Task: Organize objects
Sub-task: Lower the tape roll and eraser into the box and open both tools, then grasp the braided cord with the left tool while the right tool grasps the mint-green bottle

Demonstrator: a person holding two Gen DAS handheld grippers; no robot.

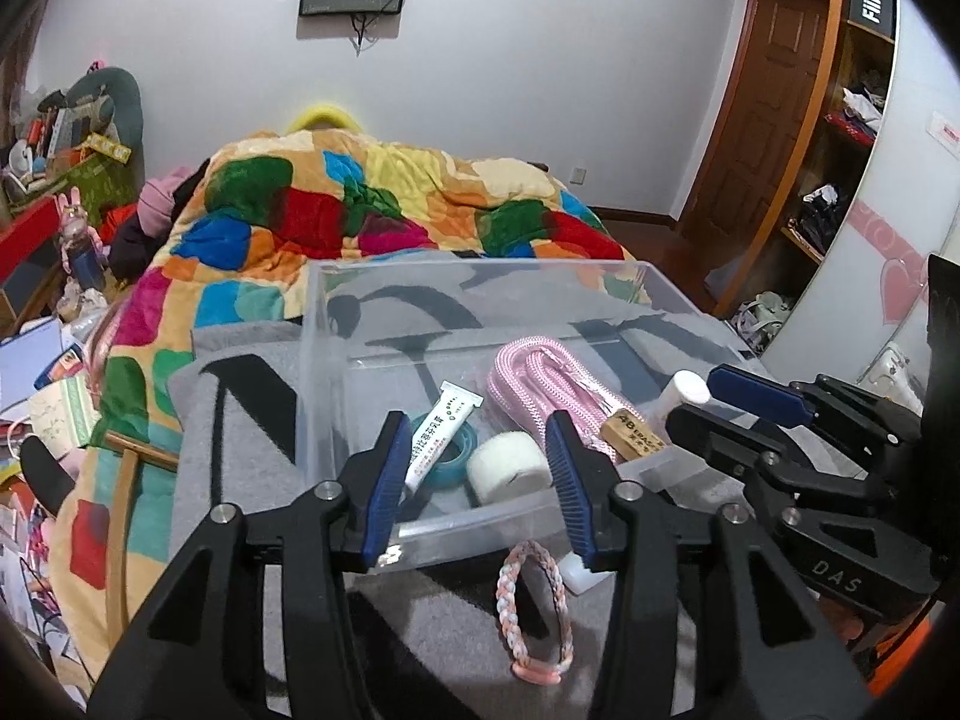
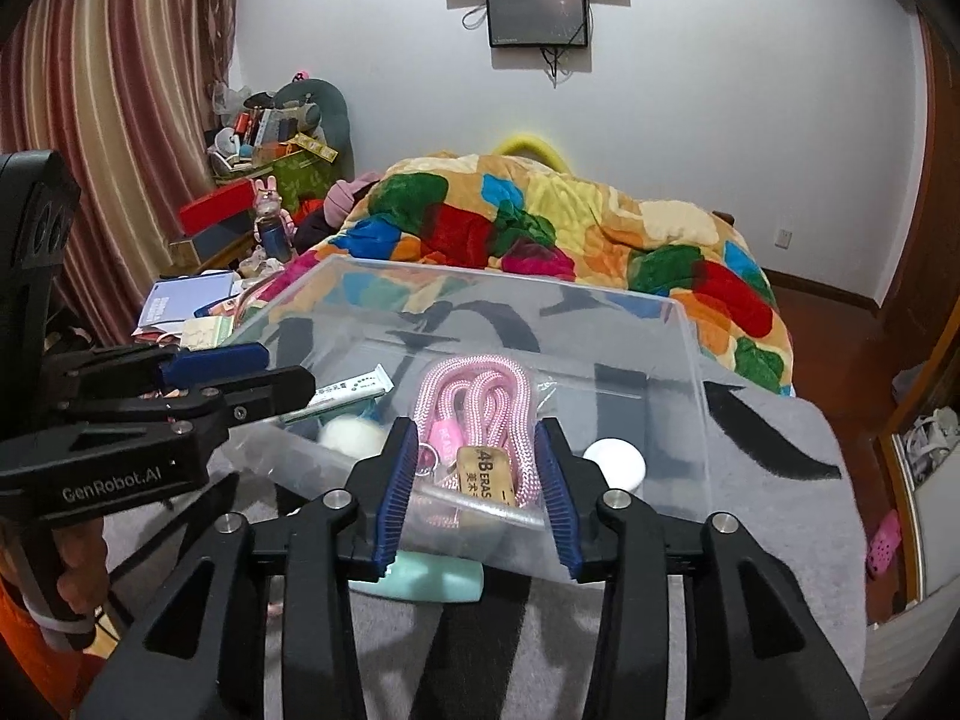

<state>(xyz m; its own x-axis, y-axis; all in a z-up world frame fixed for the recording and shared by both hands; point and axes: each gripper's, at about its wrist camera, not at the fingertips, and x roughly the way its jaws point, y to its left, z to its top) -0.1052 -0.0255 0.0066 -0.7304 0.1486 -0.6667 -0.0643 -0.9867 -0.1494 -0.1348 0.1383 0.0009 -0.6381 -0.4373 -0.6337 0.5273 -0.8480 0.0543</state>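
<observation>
A clear plastic box (image 1: 336, 300) stands on a grey cloth on the bed. Inside lie a white tube (image 1: 441, 438), a teal tape ring (image 1: 453, 462), a white roll (image 1: 510, 468), a bagged pink rope (image 1: 540, 384) with a tan eraser (image 1: 633, 435), and a white bottle (image 1: 684, 393). My left gripper (image 1: 477, 474) is open and empty at the box's near wall. A braided pink bracelet (image 1: 531, 612) lies on the cloth below it. My right gripper (image 2: 477, 483) is open over the box's near edge, either side of the bagged rope (image 2: 480, 408) without touching it. A mint object (image 2: 432, 579) lies under it.
A colourful quilt (image 1: 372, 204) covers the bed behind the box. A cluttered side table (image 1: 54, 324) stands on the left, a wooden wardrobe (image 1: 840, 138) on the right. The grey cloth (image 2: 774, 516) reaches right of the box.
</observation>
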